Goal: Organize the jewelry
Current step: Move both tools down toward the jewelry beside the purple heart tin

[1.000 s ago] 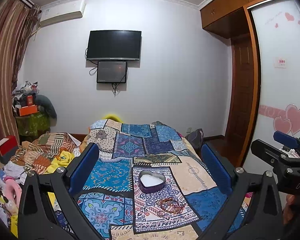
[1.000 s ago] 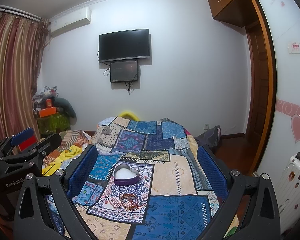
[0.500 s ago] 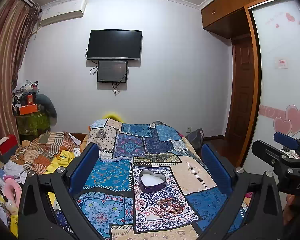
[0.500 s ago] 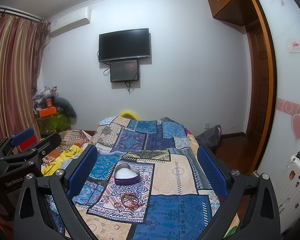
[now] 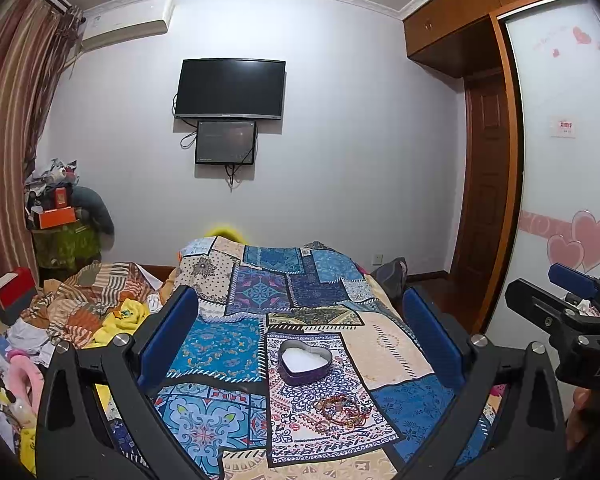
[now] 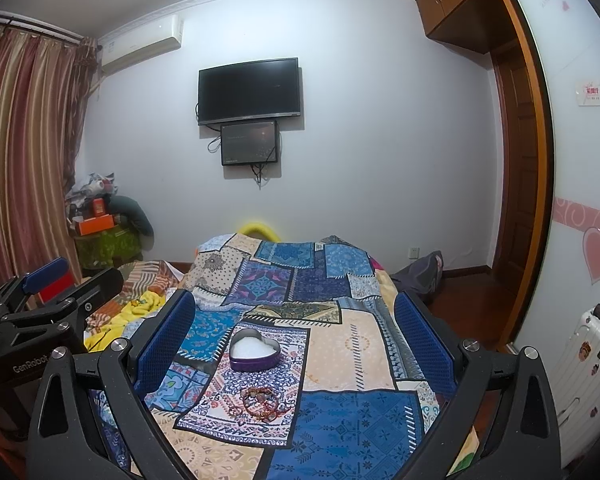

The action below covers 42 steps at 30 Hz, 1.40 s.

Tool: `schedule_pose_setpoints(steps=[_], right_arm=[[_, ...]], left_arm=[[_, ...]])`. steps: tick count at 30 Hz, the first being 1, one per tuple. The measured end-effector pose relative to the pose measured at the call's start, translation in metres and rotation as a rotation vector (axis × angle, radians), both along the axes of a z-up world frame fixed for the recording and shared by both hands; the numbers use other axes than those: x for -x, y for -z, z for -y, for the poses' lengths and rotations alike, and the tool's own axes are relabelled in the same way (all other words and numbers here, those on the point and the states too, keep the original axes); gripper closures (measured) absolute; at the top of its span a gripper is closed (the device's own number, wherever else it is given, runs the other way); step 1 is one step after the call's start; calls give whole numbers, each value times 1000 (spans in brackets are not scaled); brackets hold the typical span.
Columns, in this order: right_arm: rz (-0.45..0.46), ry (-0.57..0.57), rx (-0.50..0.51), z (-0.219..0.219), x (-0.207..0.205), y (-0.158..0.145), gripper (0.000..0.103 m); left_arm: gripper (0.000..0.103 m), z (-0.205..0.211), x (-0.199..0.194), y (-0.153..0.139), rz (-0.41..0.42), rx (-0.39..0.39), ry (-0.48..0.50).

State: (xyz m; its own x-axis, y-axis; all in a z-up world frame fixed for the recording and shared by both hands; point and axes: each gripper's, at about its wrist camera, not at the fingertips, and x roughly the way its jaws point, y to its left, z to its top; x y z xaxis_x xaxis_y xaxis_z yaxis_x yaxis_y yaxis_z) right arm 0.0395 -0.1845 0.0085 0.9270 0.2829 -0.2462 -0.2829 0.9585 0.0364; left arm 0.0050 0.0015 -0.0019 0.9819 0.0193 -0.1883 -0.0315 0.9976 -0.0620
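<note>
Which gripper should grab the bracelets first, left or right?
Either could; slight edge to the right. Both are open and well above the bed. In the right wrist view the bracelets sit nearer centre between its fingers; in the left view they lie off to the right, below the heart tin.

Home bedroom: patchwork bed [image 5: 260,320], wall TV [image 5: 230,89], curtains [image 6: 24,152], wardrobe [image 5: 476,8].

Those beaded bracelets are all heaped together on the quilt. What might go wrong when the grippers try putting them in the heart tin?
The beaded bracelets lie tangled in one pile, so a pinch may lift several or drop some. The soft patchwork quilt could get caught too. The small purple heart-shaped tin might slide when nudged.
</note>
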Motion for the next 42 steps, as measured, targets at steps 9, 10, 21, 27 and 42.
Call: schedule_pose_setpoints(steps=[9, 10, 21, 27, 42], right_arm=[[0, -1, -1, 0, 0, 0, 4], [-1, -2, -2, 0, 0, 0, 4], [-1, -1, -1, 0, 1, -1, 4], [-3, -1, -4, 0, 0, 0, 4], [-101, 22, 36, -8, -31, 25, 4]], left_arm=[[0, 0, 0, 0, -1, -1, 0], [0, 0, 0, 0, -1, 0, 1], [0, 0, -1, 1, -1, 3, -1], [0, -1, -2, 1, -2, 5, -1], [0, -14, -49, 40, -186, 31, -2]])
